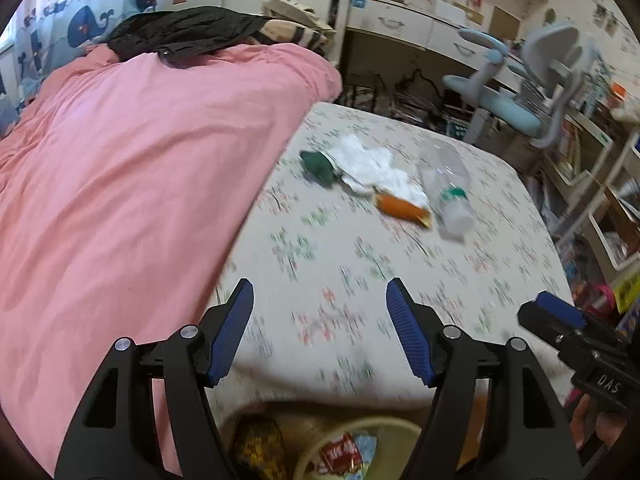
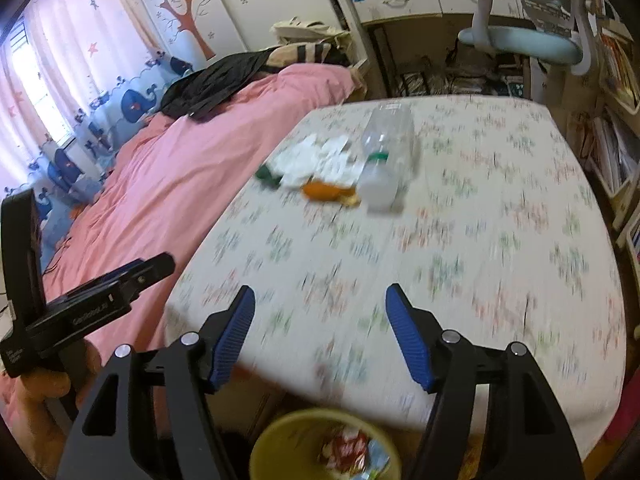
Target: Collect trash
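Left wrist view: my left claw (image 1: 320, 328) is wide open, blue pads (image 1: 232, 332) well apart, holding nothing, touching nothing. It hangs above the near edge of the bed (image 1: 400, 280), floral sheet under it. Trash lies ahead in a cluster, well apart from the claw: green scrap (image 1: 318, 166), white tissue (image 1: 372, 168) touching it, orange peel (image 1: 402, 208) just beside the tissue, clear bottle (image 1: 446, 184) lying on its side at the right of the peel, cap end toward me. Bin (image 1: 360, 440) sits below the claw, off the bed edge, wrappers inside. Pink blanket (image 1: 140, 180) covers the left side of the bed. My right claw (image 1: 556, 312) shows at the right edge; from here I cannot tell its opening.

Right wrist view: right claw (image 2: 320, 328) also wide open, empty, touching nothing, above the bed's (image 2: 480, 240) near edge. Bottle (image 2: 386, 160) lies ahead, slightly right of centre, with tissue (image 2: 320, 158), peel (image 2: 324, 191) and green scrap (image 2: 267, 175) to its left, all well apart from the pads. Yellow bin (image 2: 280, 436) is directly below between the fingers, wrappers in it. Left claw (image 2: 132, 276) shows at the left edge, side on. Frames are blurred.
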The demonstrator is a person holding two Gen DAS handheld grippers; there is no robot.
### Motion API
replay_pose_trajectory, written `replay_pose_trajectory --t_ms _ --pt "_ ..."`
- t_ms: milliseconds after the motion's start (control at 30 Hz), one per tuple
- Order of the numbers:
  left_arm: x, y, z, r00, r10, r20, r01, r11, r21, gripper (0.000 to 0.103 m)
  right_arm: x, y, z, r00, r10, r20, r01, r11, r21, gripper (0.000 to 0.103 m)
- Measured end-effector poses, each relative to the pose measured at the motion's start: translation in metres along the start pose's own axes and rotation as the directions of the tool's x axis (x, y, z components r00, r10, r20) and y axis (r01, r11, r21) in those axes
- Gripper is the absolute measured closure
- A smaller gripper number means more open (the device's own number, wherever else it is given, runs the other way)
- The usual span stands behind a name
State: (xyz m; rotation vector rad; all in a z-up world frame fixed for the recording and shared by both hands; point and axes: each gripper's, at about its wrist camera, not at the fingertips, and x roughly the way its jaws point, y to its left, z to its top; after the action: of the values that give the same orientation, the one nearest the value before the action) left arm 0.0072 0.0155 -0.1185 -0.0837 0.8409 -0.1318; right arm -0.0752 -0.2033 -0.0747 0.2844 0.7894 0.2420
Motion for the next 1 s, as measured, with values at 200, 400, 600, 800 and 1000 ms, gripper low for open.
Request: replay_pose_trajectory --t_ms 200,400,600,800,1000 --pt "0.037 -0.007 0.035 0.999 0.023 0.023 -0.023 1.0 0.008 0.037 0.029 -0.018 0.029 1.0 -0.012 0.029 0.01 0.998 0.061 0.036" --pt "0.082 -0.026 0.068 0.999 0.031 0.038 -0.033 0.998 0.049 0.037 0.054 -0.026 0.052 0.998 -0.04 0.046 0.037 0.997 0.066 0.034" --pt "0.124 -0.045 0.096 0.998 0.023 0.051 -0.029 0.992 0.126 0.034 0.077 -0.037 0.069 0.997 -0.066 0.05 0.061 0.994 0.086 0.034" --pt "0.159 -0.056 0.11 1.0 0.024 0.021 -0.027 0.982 0.187 0.034 0.091 -0.049 0.08 0.996 -0.077 0.047 0.071 0.992 0.106 0.034" --pt "0.18 -0.058 0.111 0.999 -0.027 -0.048 0.036 0.976 0.214 0.067 0.099 -0.054 0.086 0.996 -0.077 0.038 0.072 0.991 0.111 0.034"
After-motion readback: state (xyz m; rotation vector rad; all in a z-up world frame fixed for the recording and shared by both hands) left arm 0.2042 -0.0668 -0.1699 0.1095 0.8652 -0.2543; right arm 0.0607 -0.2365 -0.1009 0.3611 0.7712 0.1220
